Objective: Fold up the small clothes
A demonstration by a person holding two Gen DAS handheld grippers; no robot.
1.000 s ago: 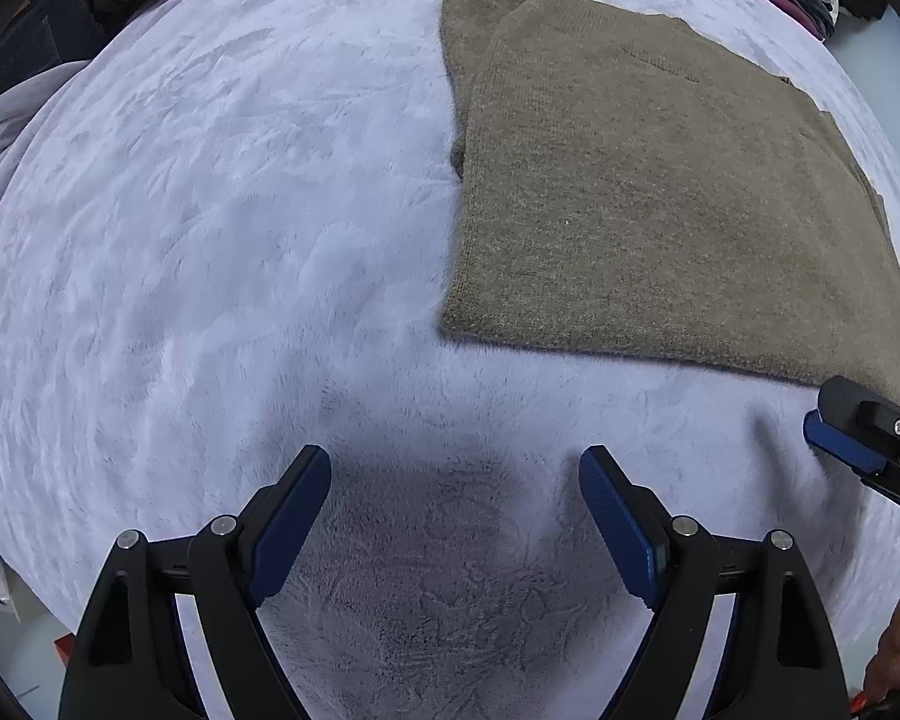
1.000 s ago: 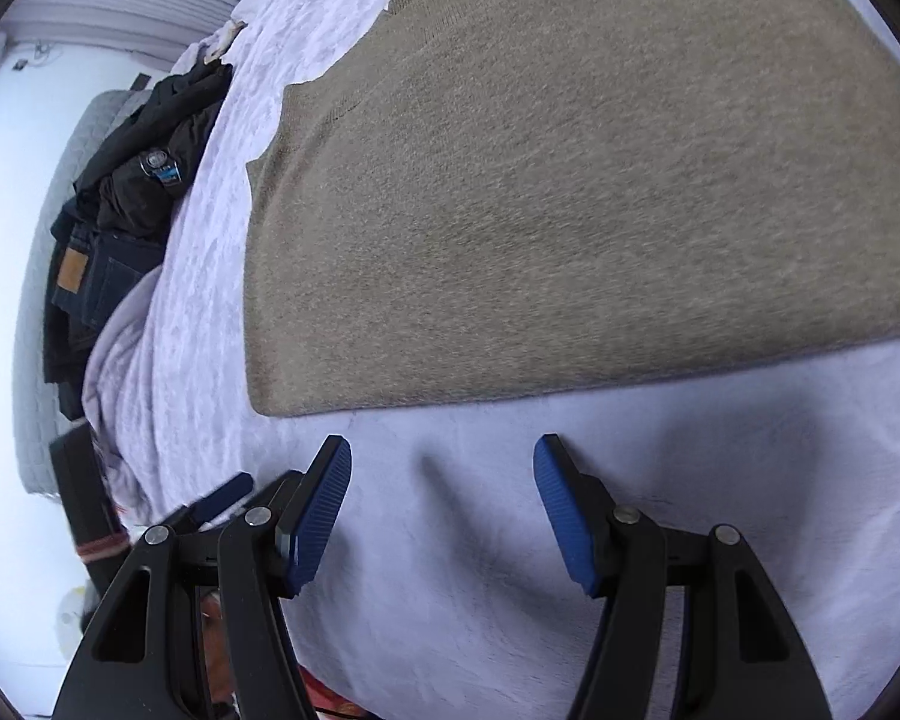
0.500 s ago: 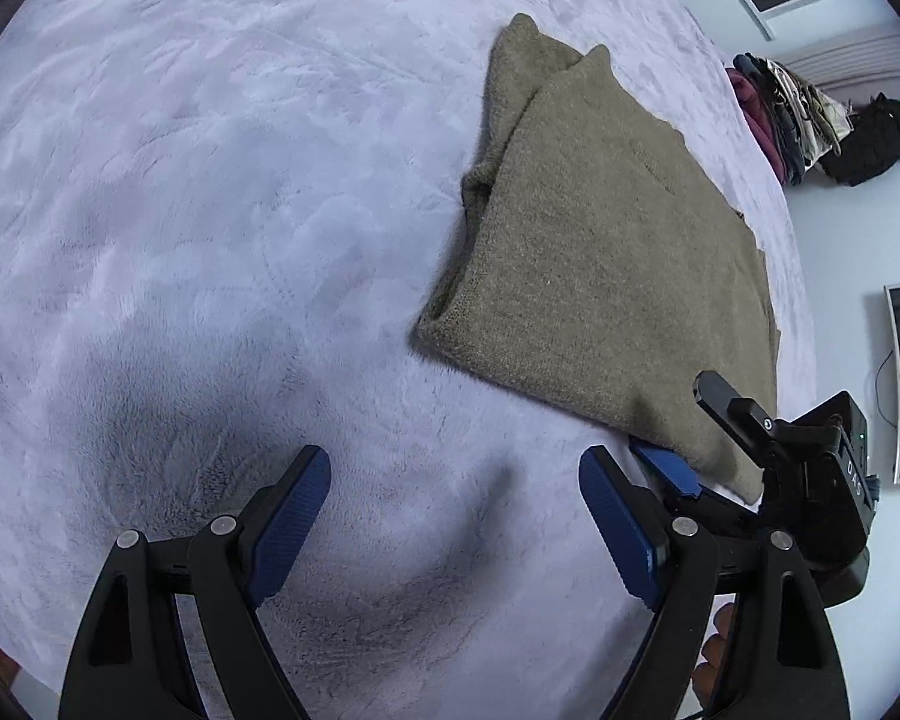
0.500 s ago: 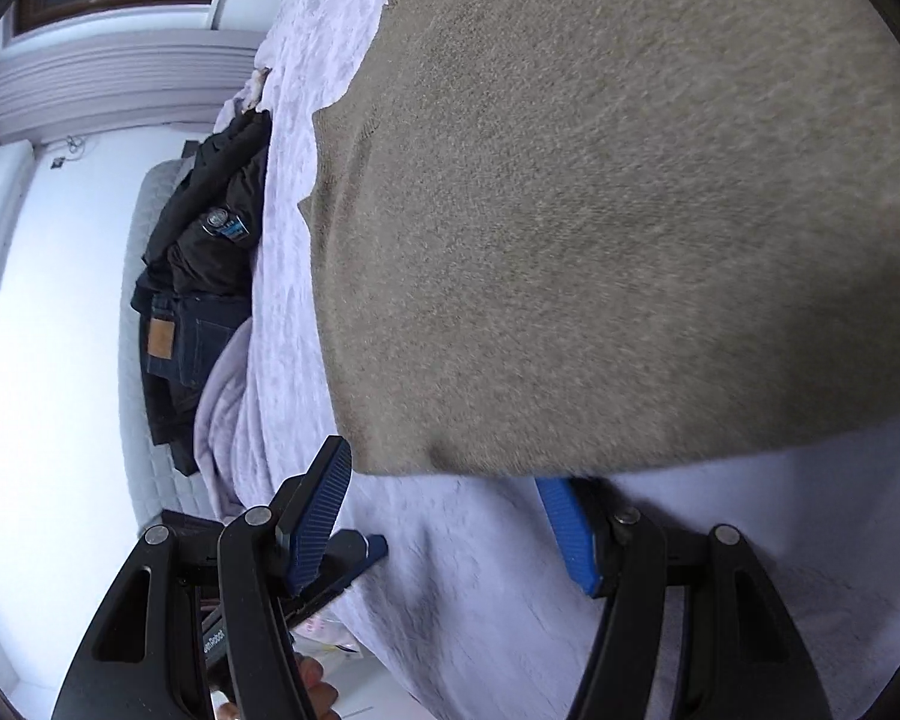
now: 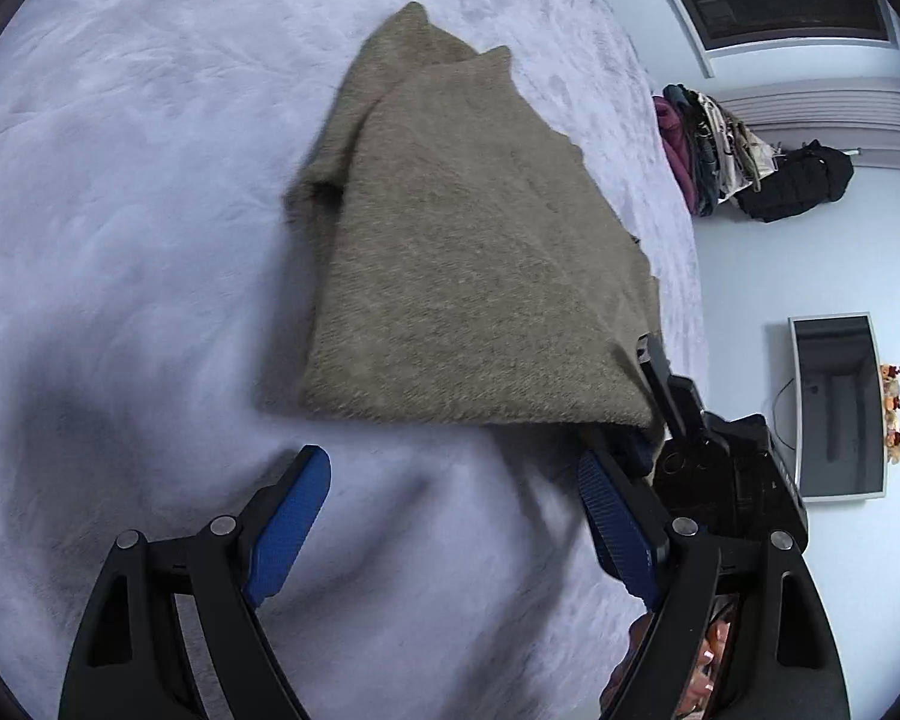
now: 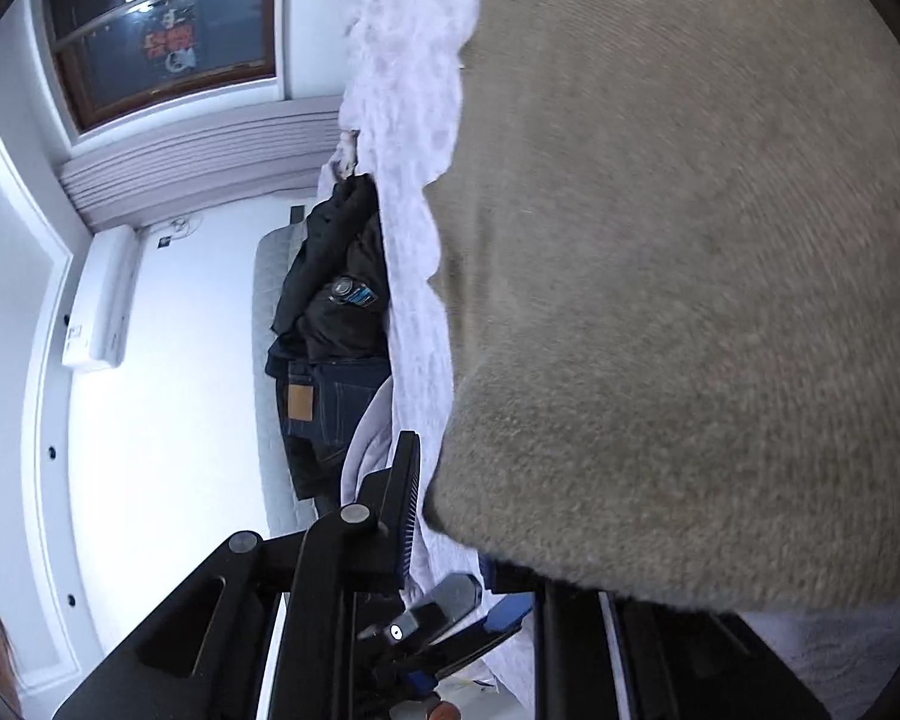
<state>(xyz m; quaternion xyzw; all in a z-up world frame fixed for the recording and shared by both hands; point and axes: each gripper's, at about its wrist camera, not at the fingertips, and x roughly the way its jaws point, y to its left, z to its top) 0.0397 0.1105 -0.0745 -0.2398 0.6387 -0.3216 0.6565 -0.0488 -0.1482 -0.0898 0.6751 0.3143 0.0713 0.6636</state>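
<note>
A pale lilac plush blanket (image 5: 120,240) covers the bed and fills most of the left wrist view, soft and mottled. On it lies the olive-brown knitted garment (image 5: 462,252), already doubled over, its layered corners pointing away at the far end and its near hem running straight across, just beyond the left gripper. The corner of that hem nearest the bed's edge is lifted off the blanket, and there is the right gripper (image 5: 648,420), coming in from the side with one black finger above the knit and the rest tucked under it. From the right wrist view the same garment (image 6: 690,300) looms huge and blurred, draped right over the fingers; the jaws are closing with the knit edge between them, and one blue pad (image 6: 405,540) stands off to the side of the fabric, so whether the pads press yet I cannot tell. The left gripper (image 5: 450,528) hangs over bare blanket with its blue fingers (image 5: 288,534) spread wide, nothing between them, the garment's hem just ahead and not touched. Beyond the bed, a heap of dark clothes and jeans (image 6: 330,348) sits against the far side, a pile of coloured clothing (image 5: 702,150) beside a black bag (image 5: 804,180) on the floor, and a dark screen (image 5: 834,408) against the wall. A bit of the person's hand (image 5: 702,672) shows behind the left gripper's frame.
</note>
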